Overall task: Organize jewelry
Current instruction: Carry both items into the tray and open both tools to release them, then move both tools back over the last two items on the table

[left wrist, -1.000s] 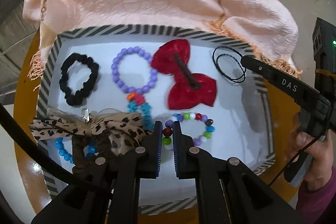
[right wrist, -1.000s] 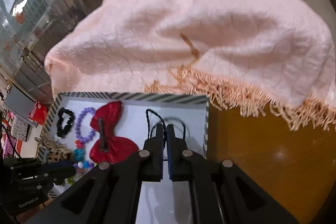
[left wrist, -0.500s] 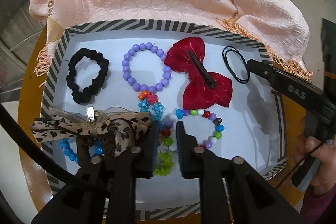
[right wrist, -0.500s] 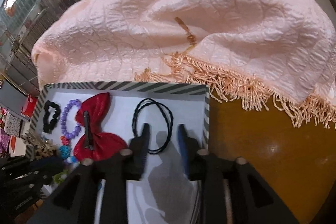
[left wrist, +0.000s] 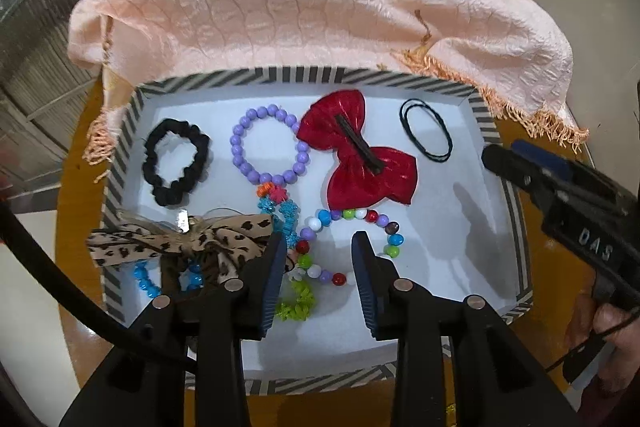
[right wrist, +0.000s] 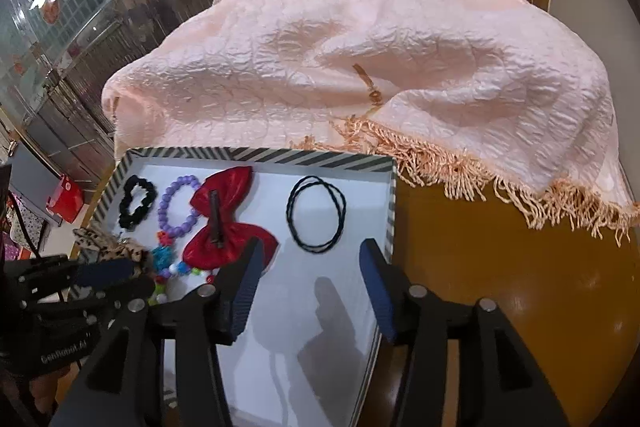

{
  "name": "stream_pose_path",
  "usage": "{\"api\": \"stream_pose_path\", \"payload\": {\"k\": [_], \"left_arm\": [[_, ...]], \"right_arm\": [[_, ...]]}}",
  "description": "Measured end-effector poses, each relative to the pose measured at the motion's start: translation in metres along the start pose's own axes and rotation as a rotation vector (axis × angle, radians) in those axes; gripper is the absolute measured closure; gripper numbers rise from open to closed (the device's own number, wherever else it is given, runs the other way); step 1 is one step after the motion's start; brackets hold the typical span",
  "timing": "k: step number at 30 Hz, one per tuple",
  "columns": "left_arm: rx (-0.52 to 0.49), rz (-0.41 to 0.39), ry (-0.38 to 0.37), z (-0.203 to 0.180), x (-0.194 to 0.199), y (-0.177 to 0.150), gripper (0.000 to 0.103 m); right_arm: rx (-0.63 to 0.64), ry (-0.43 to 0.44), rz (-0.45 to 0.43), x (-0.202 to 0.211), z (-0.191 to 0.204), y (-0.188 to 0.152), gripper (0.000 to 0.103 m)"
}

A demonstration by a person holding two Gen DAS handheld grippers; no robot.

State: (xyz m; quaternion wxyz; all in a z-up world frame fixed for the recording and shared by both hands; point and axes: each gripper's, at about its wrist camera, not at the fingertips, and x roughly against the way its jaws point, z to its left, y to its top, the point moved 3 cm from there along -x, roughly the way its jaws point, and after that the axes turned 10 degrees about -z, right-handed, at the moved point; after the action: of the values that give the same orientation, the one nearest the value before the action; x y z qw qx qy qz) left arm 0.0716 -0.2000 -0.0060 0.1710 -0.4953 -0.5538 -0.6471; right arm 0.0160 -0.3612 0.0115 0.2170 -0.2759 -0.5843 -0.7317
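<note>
Left wrist view: striped tray [left wrist: 120,163] holds black scrunchie [left wrist: 176,163], purple bracelet [left wrist: 268,147], red bow [left wrist: 360,155], two thin black loops [left wrist: 426,135], leopard bow [left wrist: 180,239], multicolour bracelet [left wrist: 352,247]. Left gripper [left wrist: 320,267] fingers opening, nothing clamped, over the multicolour bracelet.

Right wrist view: right gripper [right wrist: 308,291] fingers opening, empty, above bare tray floor below the loops. Pink cloth [right wrist: 360,59] upper frame, on the counter [right wrist: 500,287].
</note>
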Motion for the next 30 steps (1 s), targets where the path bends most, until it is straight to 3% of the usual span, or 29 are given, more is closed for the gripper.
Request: {"api": "stream_pose_path", "payload": {"k": [9, 30], "left_arm": [[-0.029, -0.062, 0.04, -0.002, 0.032, -0.012, 0.079], [-0.084, -0.059, 0.047, 0.002, 0.075, -0.074, 0.08]], "right_arm": [[0.023, 0.006, -0.024, 0.039, 0.012, -0.016, 0.05], [0.049, -0.005, -0.011, 0.103, 0.038, -0.079, 0.047]]}}
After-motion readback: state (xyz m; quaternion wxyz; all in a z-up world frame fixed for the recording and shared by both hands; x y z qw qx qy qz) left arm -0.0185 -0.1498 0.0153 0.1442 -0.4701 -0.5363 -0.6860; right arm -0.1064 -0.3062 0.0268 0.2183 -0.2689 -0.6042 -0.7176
